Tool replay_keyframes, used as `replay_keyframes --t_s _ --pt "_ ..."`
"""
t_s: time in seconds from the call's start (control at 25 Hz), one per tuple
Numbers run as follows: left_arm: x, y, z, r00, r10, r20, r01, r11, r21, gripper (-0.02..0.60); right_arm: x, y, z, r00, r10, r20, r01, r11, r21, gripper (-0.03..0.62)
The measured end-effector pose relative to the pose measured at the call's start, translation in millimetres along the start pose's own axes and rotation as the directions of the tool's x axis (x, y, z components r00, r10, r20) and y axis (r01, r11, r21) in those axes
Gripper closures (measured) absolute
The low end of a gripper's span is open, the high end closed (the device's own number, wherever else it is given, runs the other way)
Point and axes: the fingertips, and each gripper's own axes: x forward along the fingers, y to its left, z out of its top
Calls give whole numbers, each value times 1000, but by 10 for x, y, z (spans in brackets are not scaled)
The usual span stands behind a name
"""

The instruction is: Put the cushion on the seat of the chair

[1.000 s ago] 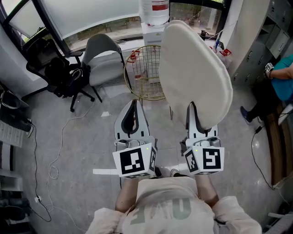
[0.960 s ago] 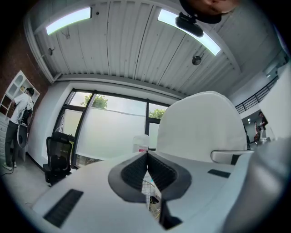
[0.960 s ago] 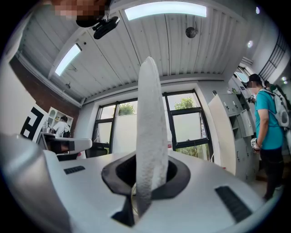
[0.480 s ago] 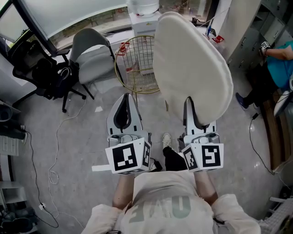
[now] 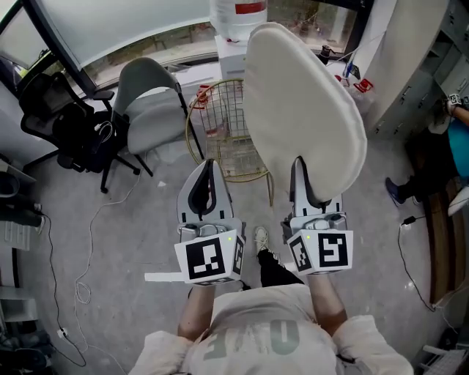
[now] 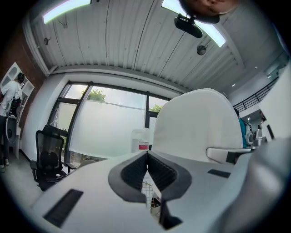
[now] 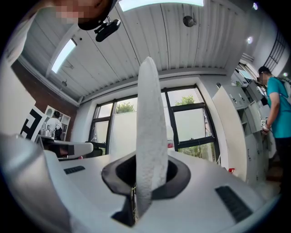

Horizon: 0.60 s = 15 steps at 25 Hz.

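A big cream cushion [image 5: 304, 110] stands on edge in the air, and my right gripper [image 5: 305, 176] is shut on its lower rim. In the right gripper view the cushion [image 7: 150, 136] rises as a thin white slab pinched between the jaws. My left gripper [image 5: 204, 182] is shut with nothing in it; its pads meet in the left gripper view [image 6: 146, 160]. A round gold wire chair [image 5: 227, 132] stands on the floor just ahead, partly hidden behind the cushion. The same cushion [image 6: 198, 125] fills the right of the left gripper view.
A grey chair [image 5: 150, 99] stands left of the wire chair, and a black office chair [image 5: 69, 121] further left. A water dispenser [image 5: 238, 18] is by the window. Cables [image 5: 88, 242] trail on the floor. A person in teal [image 5: 458, 132] stands at the right.
Both grippers and the cushion have travelled forward across the floor, and the wire chair now lies closer below them. The grip on the cushion is unchanged.
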Motion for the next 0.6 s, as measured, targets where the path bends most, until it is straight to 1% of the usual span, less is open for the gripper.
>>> replay_keyframes --t_s 0.16,0.28,0.32,0.44,0.52,0.6 --pt "604 69 -27 999 49 -6 -49 999 13 568 612 -271 -90 999 35 -4 -35 999 8 545" --pt "1029 130 -50 996 88 -4 -88 995 39 568 1056 -480 -165 998 55 -8 -55 998 18 545" --pt "1169 155 -73 995 99 -7 -98 994 39 568 1200 -545 -196 998 62 -13 -62 998 24 545" --pt "1538 226 -203 990 135 -33 -134 991 7 568 1559 -726 -339 995 89 -38 -88 995 38 545" --pt "1727 250 -266 986 158 -52 -158 987 4 568 1736 -837 -448 993 100 -63 -97 994 50 545" --pt "1882 252 -268 986 160 -54 -160 987 5 568 1868 -915 -514 992 98 -75 -93 993 67 545"
